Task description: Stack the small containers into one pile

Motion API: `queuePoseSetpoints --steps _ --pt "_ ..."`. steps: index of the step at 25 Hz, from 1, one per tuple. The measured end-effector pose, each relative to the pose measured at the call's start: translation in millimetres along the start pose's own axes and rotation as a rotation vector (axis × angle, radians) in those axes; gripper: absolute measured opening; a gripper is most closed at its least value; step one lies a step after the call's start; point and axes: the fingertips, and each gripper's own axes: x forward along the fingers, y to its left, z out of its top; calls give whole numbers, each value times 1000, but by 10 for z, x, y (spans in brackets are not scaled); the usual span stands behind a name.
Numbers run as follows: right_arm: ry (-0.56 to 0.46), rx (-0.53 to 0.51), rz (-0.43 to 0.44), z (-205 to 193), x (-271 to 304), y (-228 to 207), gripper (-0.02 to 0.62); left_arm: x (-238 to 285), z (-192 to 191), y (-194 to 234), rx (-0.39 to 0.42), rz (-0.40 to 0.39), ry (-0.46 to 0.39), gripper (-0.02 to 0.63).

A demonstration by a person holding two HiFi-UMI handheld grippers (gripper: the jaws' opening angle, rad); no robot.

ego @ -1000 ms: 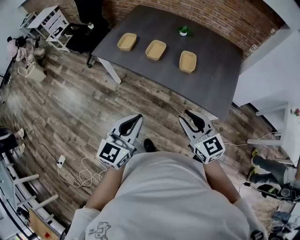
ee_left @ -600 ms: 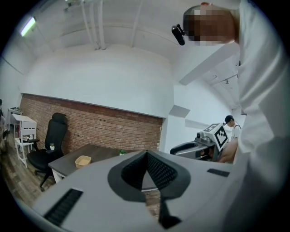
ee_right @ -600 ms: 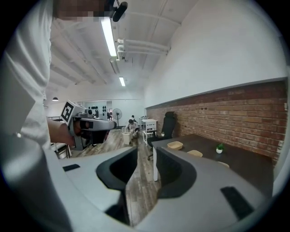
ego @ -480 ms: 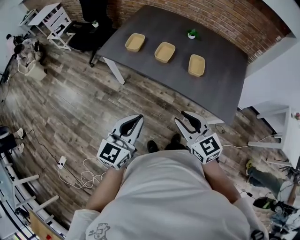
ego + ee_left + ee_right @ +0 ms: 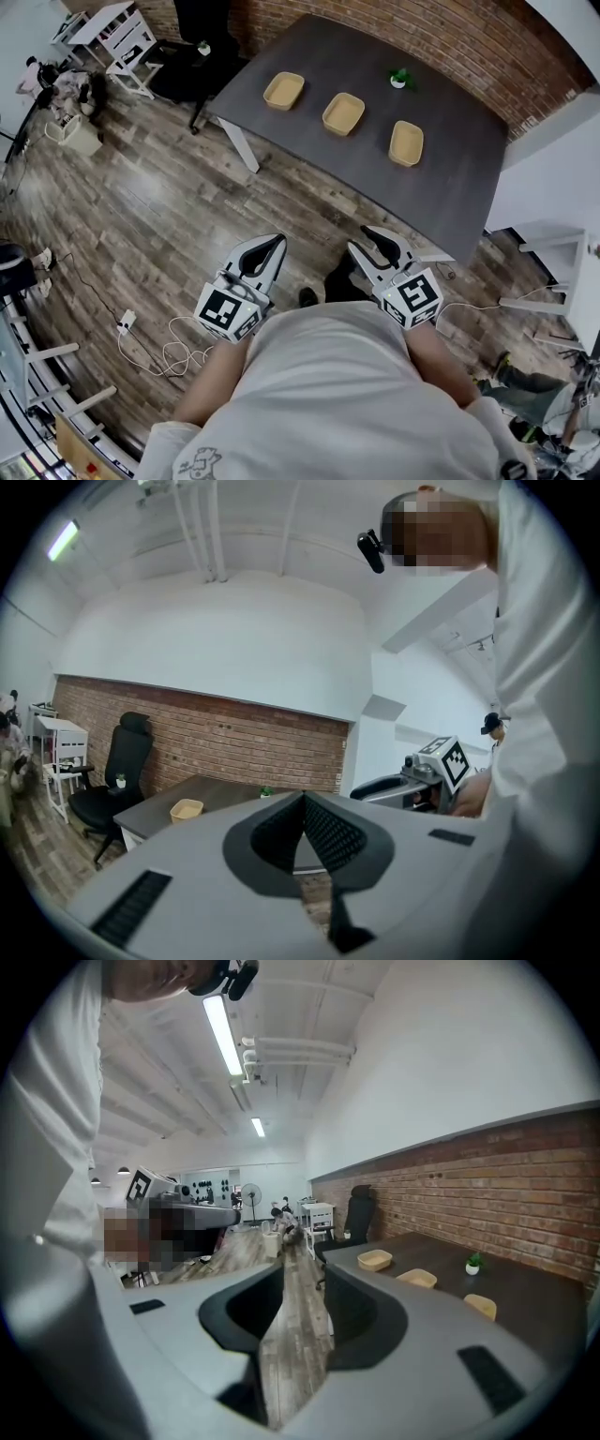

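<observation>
Containers: three small tan ones sit in a row on the table (image 5: 450, 197). They are the left container (image 5: 283, 90), middle container (image 5: 343, 113) and right container (image 5: 406, 142), each apart from the next and none stacked yet.
Inside them: only bare tan bottoms show from above (the head view looks right into all three).
Plant: a little potted plant (image 5: 400, 79) stands on the table's far side, behind the gap between the middle and right containers.
Left gripper (image 5: 274, 240): off the table, over the wood floor (image 5: 141, 206), well apart from the table's near edge. Its jaws are pressed together with nothing in them.
Right gripper (image 5: 361, 240): also off the table, near its front corner. The jaws stand wide and have just been opening; only floor shows through the gap.
Chair (image 5: 199, 28): a black office chair just past the table's left end.
Hard to see: in the left gripper view that gripper's own body covers most of the table, so only the left container and the plant peek out. In the head view the person's shirt (image 5: 347, 403) hides the upper arms, and the table's right corner is cut off by a white wall.
</observation>
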Motion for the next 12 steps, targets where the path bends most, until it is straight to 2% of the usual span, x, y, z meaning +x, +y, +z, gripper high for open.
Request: queuePoseSetpoints --steps 6,12 --pt "3 6 12 -3 172 -201 144 191 -10 159 -3 8 -4 11" --pt "5 11 13 35 280 -662 146 618 36 286 -5 15 10 11"
